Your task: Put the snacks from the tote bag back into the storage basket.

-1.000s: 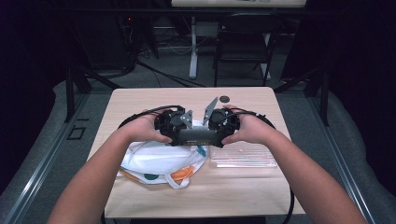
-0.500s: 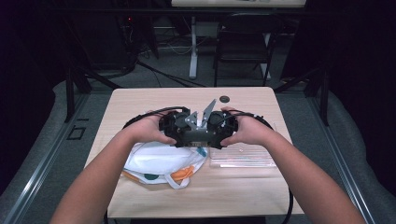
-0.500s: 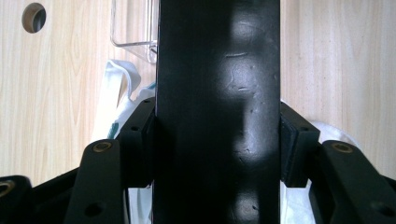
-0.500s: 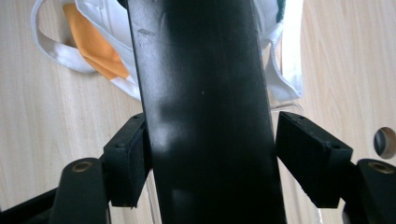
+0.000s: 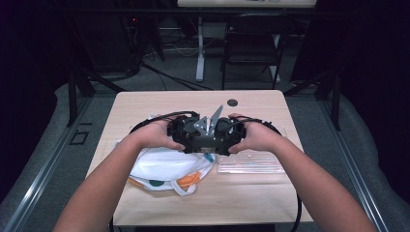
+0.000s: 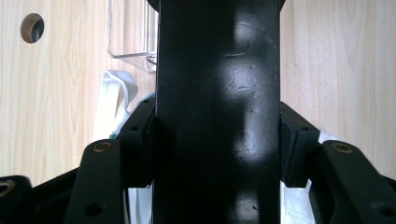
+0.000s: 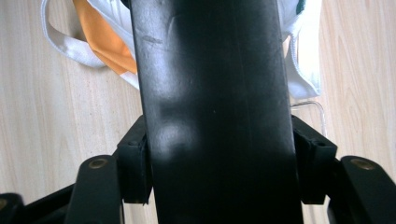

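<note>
The left claw [image 5: 186, 135] and the right claw [image 5: 227, 137] are pressed together nose to nose above the middle of the pale wooden bench [image 5: 145, 104]. In each gripper view the two black jaws stand flat against each other as one dark slab, so both claws are fully closed and grip nothing.

Just below and on the person's side of them lies a crumpled white fabric bag with orange and green patches [image 5: 167, 169], its white strap loop [image 7: 70, 44] spread on the wood. Beside it, to the right, sits a clear, shallow plastic tray [image 5: 249, 162], whose corner appears above the bag in the left gripper view [image 6: 128, 51]. A small round dark hole [image 5: 232, 102] marks the far part of the bench.

By my judgement nothing has been grasped yet: this looks like a starting stance, with the work on the bag not yet begun. The next move would call for parting the two claws, opening the jaws, and lowering one toward the bag's strap or edge, taking care not to shove the tray.

The left hand [image 5: 154, 135] and right hand [image 5: 254, 137] wrap the gripper bodies from the outside, forearms coming in symmetrically from the near edge, wrists level, a grey three-cornered plate [image 5: 208, 123] sticking up between them.
</note>
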{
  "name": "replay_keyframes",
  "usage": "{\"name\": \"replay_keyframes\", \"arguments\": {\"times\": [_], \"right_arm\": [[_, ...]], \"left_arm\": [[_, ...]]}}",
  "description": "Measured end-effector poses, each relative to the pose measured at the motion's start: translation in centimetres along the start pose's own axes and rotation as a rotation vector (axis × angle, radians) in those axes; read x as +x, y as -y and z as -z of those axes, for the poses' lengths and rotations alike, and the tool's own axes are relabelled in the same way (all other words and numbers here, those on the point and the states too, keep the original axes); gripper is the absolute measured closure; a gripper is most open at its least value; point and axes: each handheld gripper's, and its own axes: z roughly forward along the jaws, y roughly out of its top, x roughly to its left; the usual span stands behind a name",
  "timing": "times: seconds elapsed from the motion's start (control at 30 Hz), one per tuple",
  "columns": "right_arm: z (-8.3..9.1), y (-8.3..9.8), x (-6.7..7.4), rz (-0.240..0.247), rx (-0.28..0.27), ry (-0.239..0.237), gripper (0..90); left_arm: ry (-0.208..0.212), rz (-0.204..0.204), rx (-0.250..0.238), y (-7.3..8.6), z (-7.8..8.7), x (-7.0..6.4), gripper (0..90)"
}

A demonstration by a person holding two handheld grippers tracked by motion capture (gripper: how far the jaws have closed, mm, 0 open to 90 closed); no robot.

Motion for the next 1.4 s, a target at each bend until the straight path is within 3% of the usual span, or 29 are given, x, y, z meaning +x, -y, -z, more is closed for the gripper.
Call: {"name": "replay_keyframes", "arguments": {"times": [0.03,0.07,0.1,0.13,0.2,0.4,0.5,0.53,0.6,0.7,0.8,0.83,1.4], "right_arm": [[0.0,-0.1,0.0,0.01,0.011,-0.001,36.3],[0.1,-0.1,0.0,0.009,0.019,0.001,36.4],[0.1,-0.1,0.0,0.013,0.021,0.0,36.6],[0.0,-0.1,0.1,0.003,0.014,-0.009,36.8],[0.2,-0.2,-0.1,0.039,0.055,0.007,38.4],[0.1,-0.2,-0.1,0.048,0.056,0.006,39.8],[0.1,-0.1,0.0,0.045,0.057,0.006,40.2],[-0.1,0.0,0.1,0.036,0.029,0.0,40.4],[0.1,0.1,0.0,0.043,0.041,-0.004,40.7],[0.0,0.2,0.1,0.03,0.001,-0.012,40.7],[0.3,0.1,-0.2,0.077,0.051,0.006,40.8],[0.2,0.3,-0.1,0.064,0.033,0.008,40.8],[0.5,0.4,-0.2,0.089,0.035,0.016,41.4]], "left_arm": [[-0.001,0.0,-0.003,0.0,0.0,0.0,42.4],[0.004,0.031,-0.007,0.0,0.0,-0.2,42.4],[-0.007,-0.032,0.005,-0.2,0.1,0.2,42.4],[-0.007,-0.036,0.006,-0.2,0.1,0.2,42.4],[-0.002,-0.032,0.008,-0.2,0.0,0.2,42.4],[-0.001,-0.037,0.004,-0.1,-0.1,0.3,42.1],[0.006,-0.023,-0.007,-0.1,-0.2,0.3,41.6],[0.01,-0.013,-0.015,-0.1,-0.2,0.3,41.1],[0.018,0.013,-0.03,0.1,-0.1,0.2,39.9],[0.012,0.012,-0.038,0.2,0.1,0.3,37.7],[0.003,0.013,-0.037,0.3,0.3,0.4,34.8],[0.001,0.02,-0.039,0.4,0.3,0.4,33.8],[-0.014,0.059,-0.068,0.9,1.4,0.4,29.7]]}}
